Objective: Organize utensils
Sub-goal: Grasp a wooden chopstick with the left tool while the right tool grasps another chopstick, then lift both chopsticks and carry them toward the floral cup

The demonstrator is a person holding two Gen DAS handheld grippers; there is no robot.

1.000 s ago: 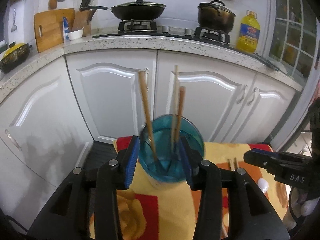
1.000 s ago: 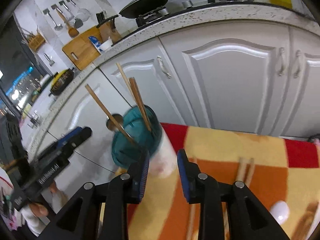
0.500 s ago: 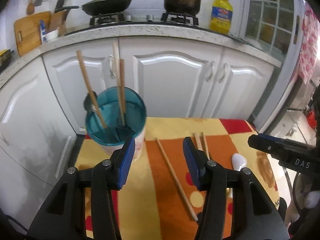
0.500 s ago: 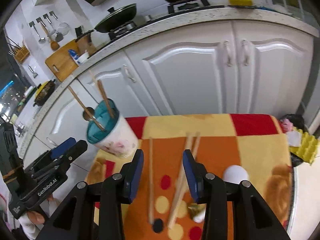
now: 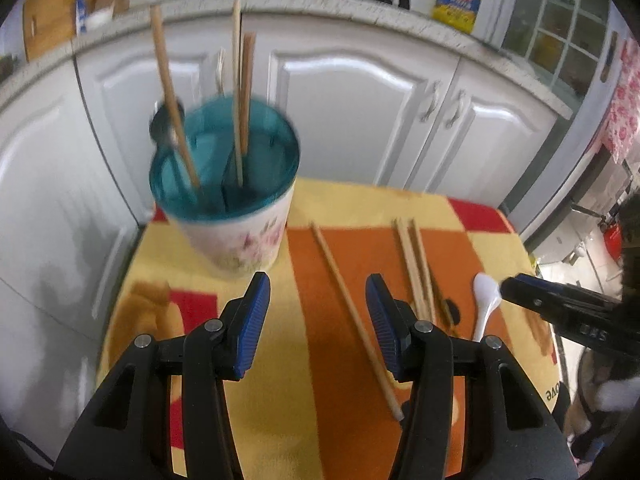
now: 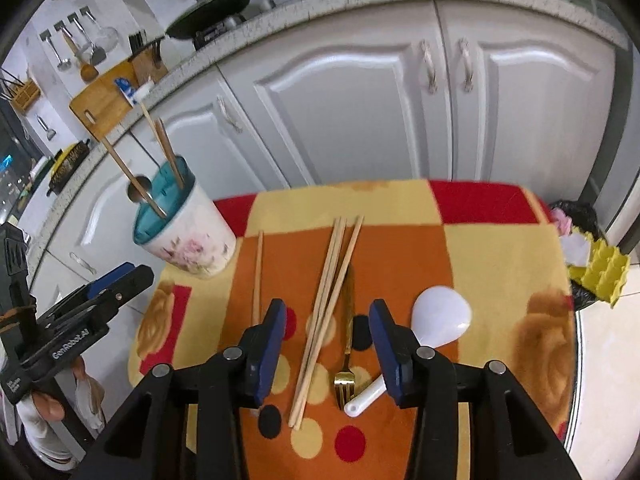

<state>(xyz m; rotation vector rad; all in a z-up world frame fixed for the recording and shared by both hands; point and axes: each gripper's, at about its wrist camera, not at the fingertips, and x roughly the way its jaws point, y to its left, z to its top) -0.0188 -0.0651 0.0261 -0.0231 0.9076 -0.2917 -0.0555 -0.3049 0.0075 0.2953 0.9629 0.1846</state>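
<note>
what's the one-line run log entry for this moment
left gripper: open, empty | right gripper: open, above chopsticks | cup: three chopsticks inside

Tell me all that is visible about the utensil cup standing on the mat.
The white floral utensil cup with a teal, see-through plastic insert stands upright near the far left corner of the yellow, orange and red patterned mat. Pink flowers decorate its glossy outside. Three wooden chopsticks lean inside it, and a dark round spoon bowl shows at its rim. Neither hand-held gripper touches it, and the lone chopstick on the mat lies apart from it.
</note>
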